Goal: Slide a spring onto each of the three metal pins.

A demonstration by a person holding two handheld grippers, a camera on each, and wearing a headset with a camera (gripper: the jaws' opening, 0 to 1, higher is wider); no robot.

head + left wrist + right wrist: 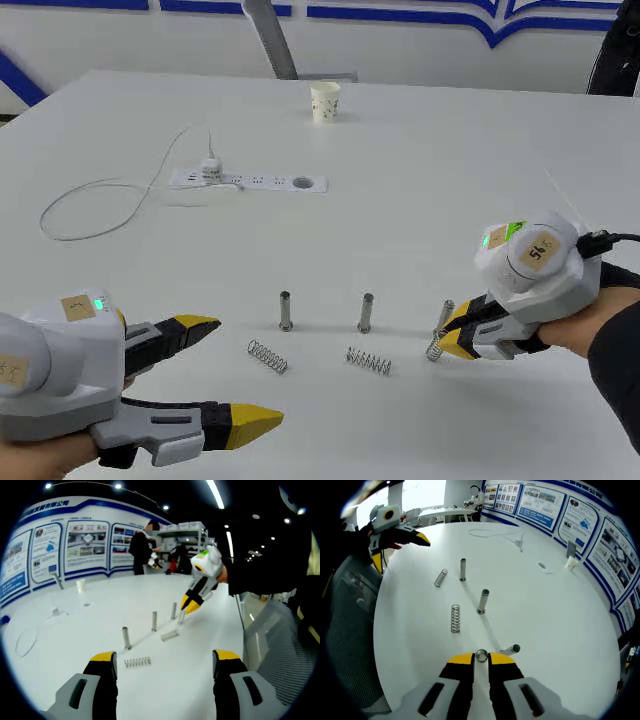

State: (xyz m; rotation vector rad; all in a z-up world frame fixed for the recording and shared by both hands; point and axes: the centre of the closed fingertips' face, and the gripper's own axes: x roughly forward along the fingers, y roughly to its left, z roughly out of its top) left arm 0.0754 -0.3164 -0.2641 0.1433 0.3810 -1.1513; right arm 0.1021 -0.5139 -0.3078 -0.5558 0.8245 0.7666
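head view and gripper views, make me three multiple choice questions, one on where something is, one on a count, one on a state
1. Where does the paper cup stand?
A. between two pins
B. in a gripper's fingers
C. at the far side of the table, beyond the power strip

2. How many springs lie loose on the table?
A. one
B. two
C. four

3. How is the left gripper?
A. open, holding nothing
B. shut on a spring
C. shut on a pin

Answers:
1 C, the cup stands alone past the strip.
2 B, two lie in front of the pins; the third spring is in the right gripper's fingers.
3 A, its fingers stand wide apart with nothing between them.
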